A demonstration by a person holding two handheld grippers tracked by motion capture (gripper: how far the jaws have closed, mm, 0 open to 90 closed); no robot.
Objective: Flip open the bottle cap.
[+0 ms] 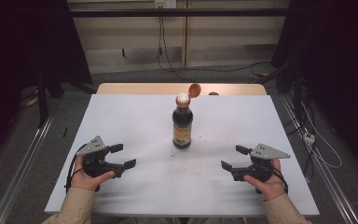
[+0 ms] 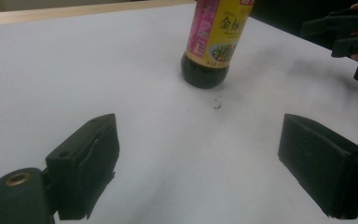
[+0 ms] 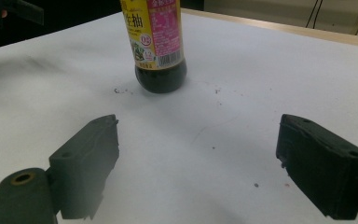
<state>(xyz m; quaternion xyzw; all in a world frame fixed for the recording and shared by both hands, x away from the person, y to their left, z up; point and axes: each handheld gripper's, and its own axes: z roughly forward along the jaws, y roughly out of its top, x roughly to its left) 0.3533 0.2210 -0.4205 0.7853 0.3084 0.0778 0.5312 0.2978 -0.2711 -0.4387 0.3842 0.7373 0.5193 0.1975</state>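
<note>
Two grippers, one bottle, and right now you've got nothing in either of them. Your left gripper (image 1: 122, 156) sits low over the white table (image 1: 135, 116) at the near left, jaws spread wide with only bare tabletop between them, and your left hand (image 1: 87, 176) is wrapped around its body from below. Same deal on the other side: your right gripper (image 1: 234, 157) is near the right front of the table, jaws wide apart and gripping nothing, with your right hand (image 1: 265, 179) under it. Both point inward, roughly toward each other and toward the middle. The soy sauce bottle (image 1: 182, 122) stands upright about mid-table, a bit toward the far side, well apart from both grippers and roughly between them. It's dark inside, with a yellow and pink label around the body, and its orange flip cap (image 1: 195, 89) is hinged open, tipped back to the upper right of the neck. In the left gripper view the bottle (image 2: 214, 42) stands ahead of your jaws and slightly right of centre, and there are a few dark specks (image 2: 217, 103) on the table just in front of its base. In the right gripper view the bottle (image 3: 158, 42) stands ahead and left of centre, barcode side facing you, nothing touching it.
</note>
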